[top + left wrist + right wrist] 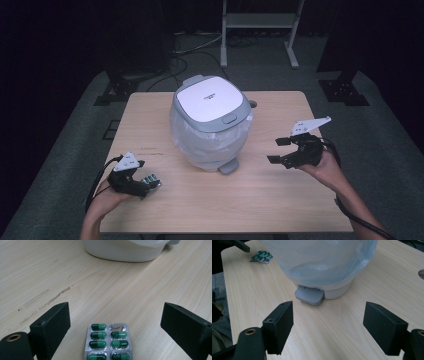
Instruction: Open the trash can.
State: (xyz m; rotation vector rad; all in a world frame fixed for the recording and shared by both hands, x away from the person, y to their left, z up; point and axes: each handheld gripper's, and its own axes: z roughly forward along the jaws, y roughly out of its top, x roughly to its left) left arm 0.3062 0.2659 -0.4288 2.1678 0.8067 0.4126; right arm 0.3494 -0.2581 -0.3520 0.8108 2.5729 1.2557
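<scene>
A silver blister pack (108, 342) of green capsules lies flat on the wooden table (215, 200), with one pocket torn open. My left gripper (115, 315) is open, one jaw on each side of the pack and neither touching it. From above, the left gripper (141, 184) sits near the front left with the pack (152, 180) at its tips. A pedal bin (210, 122) with a white lid, grey rim and clear bag liner stands mid-table. My right gripper (274, 150) hovers open to the bin's right and faces its grey pedal (309, 295), nothing between its jaws.
The bin's bag (319, 262) bulges over its sides. The blister pack (261, 256) lies beyond the bin in the right gripper view. A round hole (252, 104) marks the table behind the bin. Cables and a metal stand (260, 30) sit on the floor past the table.
</scene>
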